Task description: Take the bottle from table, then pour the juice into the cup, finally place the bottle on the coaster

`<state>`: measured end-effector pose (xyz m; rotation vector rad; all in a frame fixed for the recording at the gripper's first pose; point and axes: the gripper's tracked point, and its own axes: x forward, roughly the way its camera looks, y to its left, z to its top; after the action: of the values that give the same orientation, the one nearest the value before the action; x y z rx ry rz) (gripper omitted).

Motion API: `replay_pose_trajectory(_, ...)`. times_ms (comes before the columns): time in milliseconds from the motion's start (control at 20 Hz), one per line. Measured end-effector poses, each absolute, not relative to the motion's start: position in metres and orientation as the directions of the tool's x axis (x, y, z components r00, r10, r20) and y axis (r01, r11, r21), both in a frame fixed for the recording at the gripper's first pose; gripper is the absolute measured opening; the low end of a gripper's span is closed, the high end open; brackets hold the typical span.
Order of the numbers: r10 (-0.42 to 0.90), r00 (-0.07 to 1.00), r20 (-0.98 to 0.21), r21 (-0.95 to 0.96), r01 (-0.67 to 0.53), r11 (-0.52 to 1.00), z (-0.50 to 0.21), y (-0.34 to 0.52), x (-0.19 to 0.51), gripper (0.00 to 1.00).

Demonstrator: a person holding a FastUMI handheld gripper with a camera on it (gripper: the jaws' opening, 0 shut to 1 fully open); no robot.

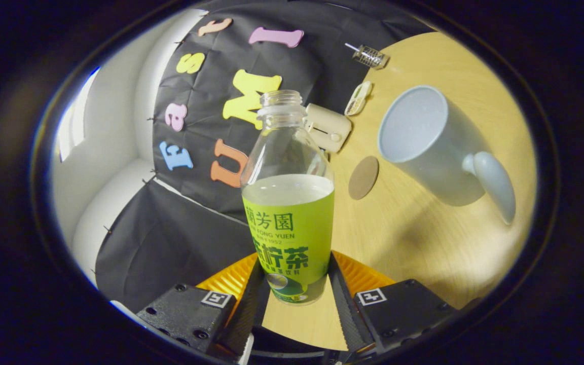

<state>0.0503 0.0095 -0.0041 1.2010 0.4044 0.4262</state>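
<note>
A clear, uncapped bottle (289,223) with a green label stands between my fingers, pale juice filling it to about half. My gripper (296,274) is shut on the bottle, one finger pressing each side of the label's lower part. Beyond the fingers to the right, a pale mug-shaped cup (424,147) sits on the wooden table (413,238), its mouth showing and its handle turned toward me. A round brown coaster (363,177) lies flat on the table between the bottle and the cup, a little farther off.
A cream box-shaped device (328,128) stands behind the bottle near the table's far edge. Next to it lies a small white object (358,98), and farther back a little glass vial (370,56). Left of the table hang the black cloth and a white wall.
</note>
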Motion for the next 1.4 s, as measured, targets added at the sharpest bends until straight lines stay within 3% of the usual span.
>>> replay_pose_trajectory(900,0.559,0.828,0.043,0.999,-0.02,-0.046,0.017,0.0,0.046,0.75)
replay_pose_trajectory(1400,0.549,0.833,0.066,0.993,-0.001,-0.118,0.024,-0.003,0.045,0.75)
